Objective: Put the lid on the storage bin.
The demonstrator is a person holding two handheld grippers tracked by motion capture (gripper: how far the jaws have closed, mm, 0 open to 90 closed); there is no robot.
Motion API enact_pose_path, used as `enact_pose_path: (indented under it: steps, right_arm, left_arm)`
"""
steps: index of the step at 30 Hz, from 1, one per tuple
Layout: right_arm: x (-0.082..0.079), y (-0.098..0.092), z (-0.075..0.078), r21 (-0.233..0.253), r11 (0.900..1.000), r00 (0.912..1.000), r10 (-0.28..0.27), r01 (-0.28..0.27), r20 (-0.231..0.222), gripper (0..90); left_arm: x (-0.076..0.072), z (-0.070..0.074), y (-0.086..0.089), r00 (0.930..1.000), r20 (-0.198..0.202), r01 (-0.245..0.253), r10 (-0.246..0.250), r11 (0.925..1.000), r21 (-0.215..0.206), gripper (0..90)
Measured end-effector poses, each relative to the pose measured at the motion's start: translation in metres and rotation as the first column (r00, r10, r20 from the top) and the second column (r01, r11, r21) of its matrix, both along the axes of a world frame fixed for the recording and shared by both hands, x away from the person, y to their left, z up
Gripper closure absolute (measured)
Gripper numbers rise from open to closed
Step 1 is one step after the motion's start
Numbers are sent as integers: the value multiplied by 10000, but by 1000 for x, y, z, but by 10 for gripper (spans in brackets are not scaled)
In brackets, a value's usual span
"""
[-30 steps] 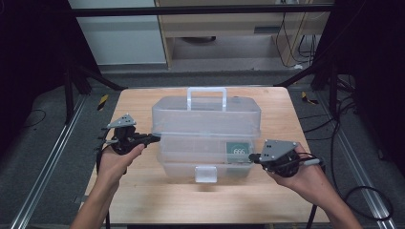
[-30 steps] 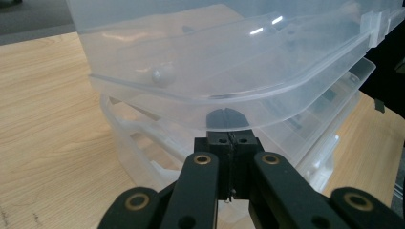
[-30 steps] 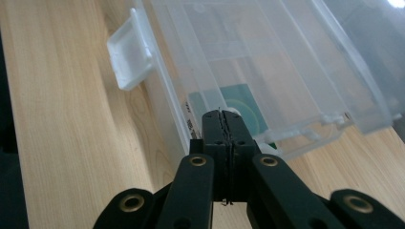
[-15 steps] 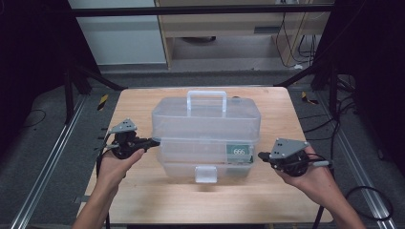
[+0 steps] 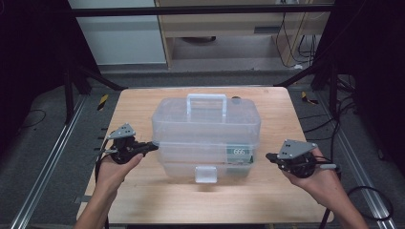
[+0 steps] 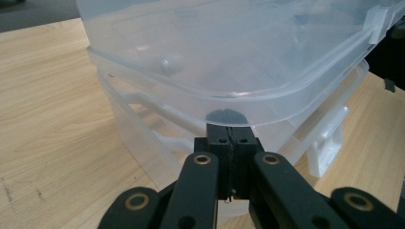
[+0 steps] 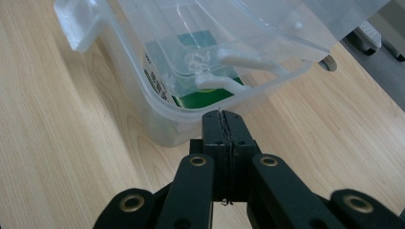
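Contents of clear box [image 5: 206, 129] blurred behind cloudy plastic walls.

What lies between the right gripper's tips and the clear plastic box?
Only bare wooden table: the high view shows a gap between the right gripper and the box.

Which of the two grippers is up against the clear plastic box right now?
The left gripper: its tip meets the left side of the clear plastic lidded box under the lid's rim. The right gripper sits apart from the box, with bare wooden table between.

light: bright overhead on table [image 5: 143, 200] | surroundings: dark | gripper views: sharp, soft glare on plastic
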State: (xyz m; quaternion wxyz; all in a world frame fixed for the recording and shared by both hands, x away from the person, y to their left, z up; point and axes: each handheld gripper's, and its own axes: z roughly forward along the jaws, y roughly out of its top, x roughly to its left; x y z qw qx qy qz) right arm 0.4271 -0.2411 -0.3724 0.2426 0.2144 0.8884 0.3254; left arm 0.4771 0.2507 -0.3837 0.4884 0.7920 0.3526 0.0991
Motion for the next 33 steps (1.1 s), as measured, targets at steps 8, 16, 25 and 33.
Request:
enact_pose_path:
  steps: [8, 16, 25, 33]
  right_arm:
    - [2, -3, -7, -2, 9998, 9998, -185, 185, -85, 893]
    - [4, -5, -14, -26, 9996, 9995, -285, 285, -165, 891]
    - [4, -8, -20, 59, 9992, 9989, -403, 404, -226, 890]
    - [5, -8, -24, 2, 9991, 9987, -429, 430, -285, 887]
  left_arm:
    - [-4, -8, 2, 10000, -50, -17, 17, 10000, -81, 899]
    - [-7, -15, 4, 9999, -112, -2, 2, 10000, -42, 900]
    - [-10, -23, 5, 9998, -188, -7, 9, 9999, 118, 899]
    - [-12, -26, 4, 9999, -162, -35, 40, 9995, 302, 899]
